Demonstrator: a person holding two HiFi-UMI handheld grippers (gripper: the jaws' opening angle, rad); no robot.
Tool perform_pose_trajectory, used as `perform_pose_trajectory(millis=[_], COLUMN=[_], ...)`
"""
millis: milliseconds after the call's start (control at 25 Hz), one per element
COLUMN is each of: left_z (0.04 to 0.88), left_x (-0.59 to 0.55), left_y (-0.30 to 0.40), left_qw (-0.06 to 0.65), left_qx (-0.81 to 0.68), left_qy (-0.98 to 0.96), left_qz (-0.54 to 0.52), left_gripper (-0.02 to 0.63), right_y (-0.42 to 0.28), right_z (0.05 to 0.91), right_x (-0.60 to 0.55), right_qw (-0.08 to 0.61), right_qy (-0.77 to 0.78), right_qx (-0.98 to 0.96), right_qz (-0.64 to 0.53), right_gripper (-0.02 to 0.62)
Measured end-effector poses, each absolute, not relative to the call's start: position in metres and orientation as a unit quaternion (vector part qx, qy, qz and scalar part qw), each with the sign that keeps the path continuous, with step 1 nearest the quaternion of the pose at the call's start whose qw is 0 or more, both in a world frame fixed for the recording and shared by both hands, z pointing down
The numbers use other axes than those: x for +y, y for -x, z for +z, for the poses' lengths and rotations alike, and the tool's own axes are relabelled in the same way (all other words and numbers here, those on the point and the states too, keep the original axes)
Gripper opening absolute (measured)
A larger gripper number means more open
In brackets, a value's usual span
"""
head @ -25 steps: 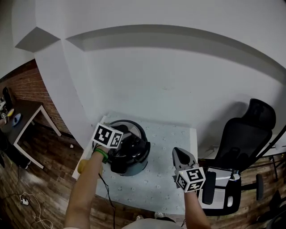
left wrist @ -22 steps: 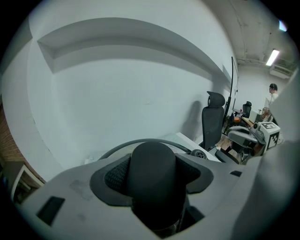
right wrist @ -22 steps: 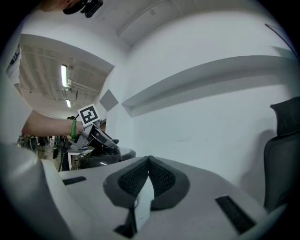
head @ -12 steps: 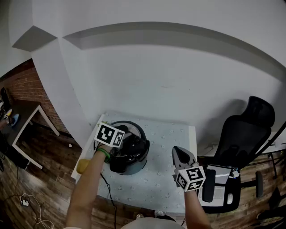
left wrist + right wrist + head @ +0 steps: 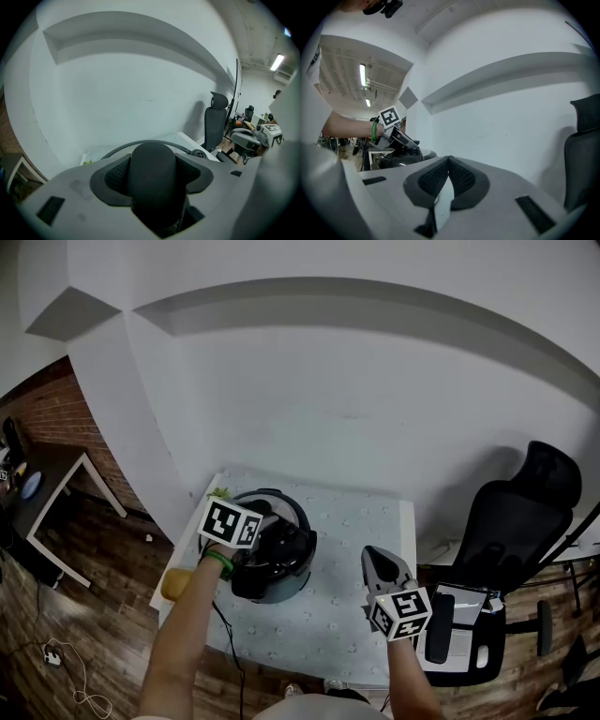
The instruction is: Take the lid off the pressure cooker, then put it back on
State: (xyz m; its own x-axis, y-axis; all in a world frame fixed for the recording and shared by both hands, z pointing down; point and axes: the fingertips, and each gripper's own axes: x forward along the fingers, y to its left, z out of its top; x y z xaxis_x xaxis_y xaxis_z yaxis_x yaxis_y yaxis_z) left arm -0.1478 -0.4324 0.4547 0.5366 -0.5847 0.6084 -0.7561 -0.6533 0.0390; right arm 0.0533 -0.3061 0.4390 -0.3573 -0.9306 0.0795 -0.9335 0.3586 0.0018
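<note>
The pressure cooker (image 5: 281,589) stands on the left half of the table, its black lid (image 5: 292,521) on top. My left gripper (image 5: 265,546) reaches over it from the left and is shut on the lid's black knob (image 5: 153,174), which fills the gap between the jaws. The lid's rim (image 5: 140,142) curves behind the knob. My right gripper (image 5: 376,561) hovers over the table's right part, apart from the cooker, shut with nothing in it. In the right gripper view its pads (image 5: 461,176) meet, and the cooker (image 5: 404,158) and left gripper (image 5: 399,138) show far left.
The table carries a pale patterned cloth (image 5: 356,521). A yellow object (image 5: 174,585) sits at its left edge and something green (image 5: 220,493) at its far left corner. A black office chair (image 5: 514,521) stands right of the table. A white wall rises behind.
Hardly anything: my left gripper stays shut on the lid's knob, the right gripper holds its place, and the head view has shifted slightly.
</note>
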Motion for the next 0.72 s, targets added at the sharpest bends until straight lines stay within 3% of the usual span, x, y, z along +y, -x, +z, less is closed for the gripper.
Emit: perform_pose_trajectory(millis=[720], left_z=[0.455], left_x=[-0.434], left_y=[0.150], left_qw=[0.143], left_qx=[-0.418], left_qy=[-0.852], left_qz=[0.280], left_gripper=[0.276], right_y=[-0.069], right_z=[0.443], right_x=[-0.301], right_qw=[0.036], right_qy=[-0.564], right_qx=[-0.825], right_qz=[0.026], right_gripper=[0.000])
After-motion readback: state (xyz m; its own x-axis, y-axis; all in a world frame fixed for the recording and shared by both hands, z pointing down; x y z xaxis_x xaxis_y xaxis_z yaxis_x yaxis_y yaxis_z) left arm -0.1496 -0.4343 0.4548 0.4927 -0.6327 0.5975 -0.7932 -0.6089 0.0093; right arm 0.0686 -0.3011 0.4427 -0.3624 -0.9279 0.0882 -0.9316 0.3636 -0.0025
